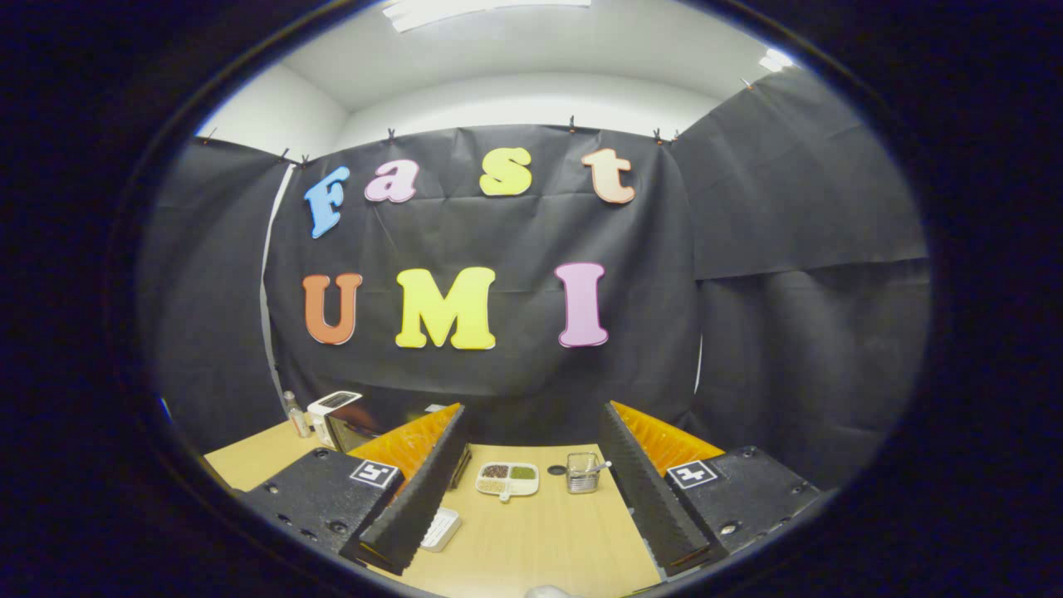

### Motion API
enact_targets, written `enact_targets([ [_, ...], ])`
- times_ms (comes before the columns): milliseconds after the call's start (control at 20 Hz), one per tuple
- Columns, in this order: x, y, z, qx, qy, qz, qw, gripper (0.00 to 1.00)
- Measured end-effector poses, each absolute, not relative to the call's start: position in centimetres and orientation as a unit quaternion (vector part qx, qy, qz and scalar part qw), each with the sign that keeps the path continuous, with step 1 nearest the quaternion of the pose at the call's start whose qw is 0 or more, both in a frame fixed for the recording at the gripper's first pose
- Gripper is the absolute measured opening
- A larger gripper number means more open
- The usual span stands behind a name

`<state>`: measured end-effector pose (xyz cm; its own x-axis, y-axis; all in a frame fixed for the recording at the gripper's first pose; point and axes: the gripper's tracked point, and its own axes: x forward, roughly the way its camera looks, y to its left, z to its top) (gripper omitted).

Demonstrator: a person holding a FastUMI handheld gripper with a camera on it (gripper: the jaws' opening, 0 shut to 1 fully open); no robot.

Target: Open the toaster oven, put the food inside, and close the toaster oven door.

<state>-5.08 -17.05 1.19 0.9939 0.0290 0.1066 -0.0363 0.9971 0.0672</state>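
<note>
Claw [531, 482] sits lower centre of the frame, fingers spread wide, nothing between them but bare table [540, 540]. It holds nothing and touches nothing; it hangs well above the tabletop and looks out level over it, so the wall takes most of the frame.

Just ahead of the fingers, in the gap: a divided dish [507, 479] with dark and green fillings (probably the food, though too small to be sure), and right of it a clear cup [582, 472] with a utensil leaning out. Both stand mid-table, within a straight reach forward, which fits a staging spot for a pick-up.

By the left finger, lower down: a flat white item [440, 529], unidentified.

Oven [353, 423] stands left of centre, at the table's far left, partly hidden by the left finger. Its top is pale, its front dark. Door state: cannot tell from this angle. A small bottle [292, 413] stands just left of it.

Judgement: with the dish out on the table, the food is not in the oven. The wide spread suits either the door handle or the dish.
</note>
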Motion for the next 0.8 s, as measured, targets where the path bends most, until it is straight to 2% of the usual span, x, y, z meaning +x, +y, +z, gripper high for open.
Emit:
enact_targets([
  [800, -5.1, -17.6, -0.8, 0.055, -0.025, -0.002, 0.998, 1.00],
])
